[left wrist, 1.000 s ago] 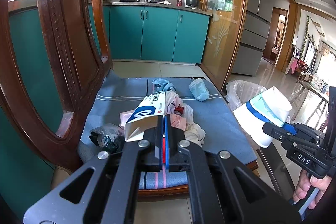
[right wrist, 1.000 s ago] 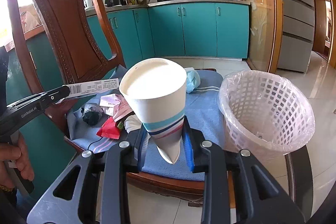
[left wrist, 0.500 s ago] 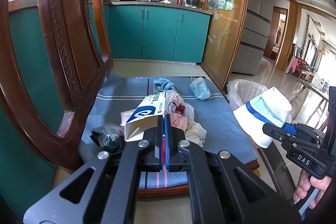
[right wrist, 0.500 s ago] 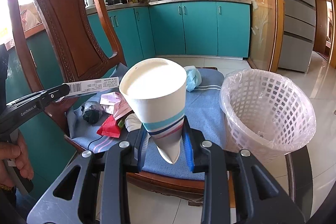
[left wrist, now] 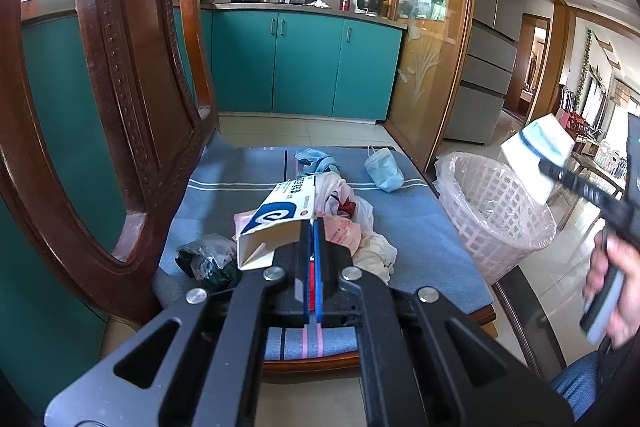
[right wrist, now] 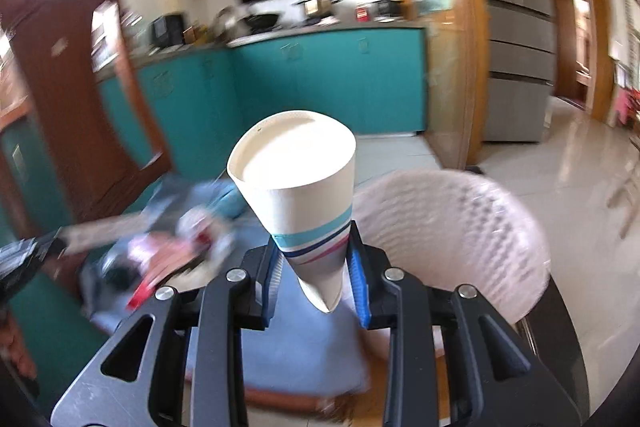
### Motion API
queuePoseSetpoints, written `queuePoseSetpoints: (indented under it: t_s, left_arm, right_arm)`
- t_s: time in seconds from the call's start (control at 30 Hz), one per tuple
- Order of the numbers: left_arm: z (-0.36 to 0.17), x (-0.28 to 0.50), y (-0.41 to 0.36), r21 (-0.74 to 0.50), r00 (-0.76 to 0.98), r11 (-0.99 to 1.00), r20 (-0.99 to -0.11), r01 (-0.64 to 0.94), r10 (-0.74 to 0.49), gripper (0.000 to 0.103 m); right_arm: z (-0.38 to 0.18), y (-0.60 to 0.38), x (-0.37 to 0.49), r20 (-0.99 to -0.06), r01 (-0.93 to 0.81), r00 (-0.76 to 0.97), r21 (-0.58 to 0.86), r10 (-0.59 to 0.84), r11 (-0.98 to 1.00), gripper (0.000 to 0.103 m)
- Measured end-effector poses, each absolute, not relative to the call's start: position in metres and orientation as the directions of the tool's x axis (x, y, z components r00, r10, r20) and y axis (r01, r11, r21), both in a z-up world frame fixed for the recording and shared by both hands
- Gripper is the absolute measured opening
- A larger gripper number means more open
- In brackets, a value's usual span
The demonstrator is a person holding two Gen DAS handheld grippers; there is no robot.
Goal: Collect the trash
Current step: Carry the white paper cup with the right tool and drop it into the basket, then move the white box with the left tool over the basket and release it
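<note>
My left gripper [left wrist: 313, 227] is shut on a white and blue cardboard box [left wrist: 276, 217], held over the blue chair cushion [left wrist: 420, 227]. My right gripper [right wrist: 316, 267] is shut on a crushed white paper cup [right wrist: 298, 183] with teal and pink stripes; the cup also shows at the right of the left wrist view [left wrist: 536, 155], above the white plastic-lined basket [left wrist: 496, 215]. The basket fills the right of the right wrist view [right wrist: 460, 227]. More trash lies on the cushion: a blue face mask [left wrist: 383, 173], a white bag pile [left wrist: 352, 211], a dark wrapper [left wrist: 208, 259].
A carved wooden chair back [left wrist: 120, 107] stands close on the left. Teal kitchen cabinets [left wrist: 280, 67] and a grey fridge [left wrist: 488, 59] are behind. A glass-panelled wooden door [left wrist: 432, 47] stands beyond the basket. The right wrist view is motion-blurred.
My right gripper has lifted the cup up and to the right, over the basket, and its view is now blurred. The left gripper and box have hardly moved.
</note>
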State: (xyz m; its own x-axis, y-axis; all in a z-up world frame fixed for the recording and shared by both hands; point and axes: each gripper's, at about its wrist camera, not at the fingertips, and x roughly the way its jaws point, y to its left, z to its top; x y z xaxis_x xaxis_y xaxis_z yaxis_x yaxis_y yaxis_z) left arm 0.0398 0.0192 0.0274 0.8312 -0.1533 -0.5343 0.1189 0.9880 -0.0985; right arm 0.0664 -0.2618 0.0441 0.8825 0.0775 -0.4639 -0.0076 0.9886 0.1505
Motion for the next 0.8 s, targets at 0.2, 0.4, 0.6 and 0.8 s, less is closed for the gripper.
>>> queuePoseSetpoints:
  t_s: [0.2, 0.4, 0.6, 0.8]
  left_arm:
    - [0.026, 0.041, 0.015, -0.097, 0.828, 0.987, -0.538, 0.126, -0.158, 0.002]
    - [0.025, 0.045, -0.001, -0.094, 0.825, 0.983, -0.535, 0.156, -0.183, 0.002]
    - [0.026, 0.05, -0.039, -0.093, 0.814, 0.964, -0.519, 0.249, -0.26, 0.002]
    - [0.036, 0.067, -0.107, -0.085, 0.784, 0.92, -0.497, 0.383, -0.372, 0.002]
  right_arm:
    - [0.041, -0.297, 0.071, -0.449, 0.114, 0.893, 0.163, -0.029, 0.98, 0.078]
    - [0.045, -0.29, 0.053, -0.422, 0.074, 0.907, 0.17, 0.005, 0.983, 0.081]
    - [0.047, -0.293, 0.049, -0.411, 0.058, 0.911, 0.182, 0.022, 0.982, 0.081]
    - [0.049, -0.314, 0.047, -0.4, 0.103, 0.916, 0.229, -0.003, 0.968, 0.081]
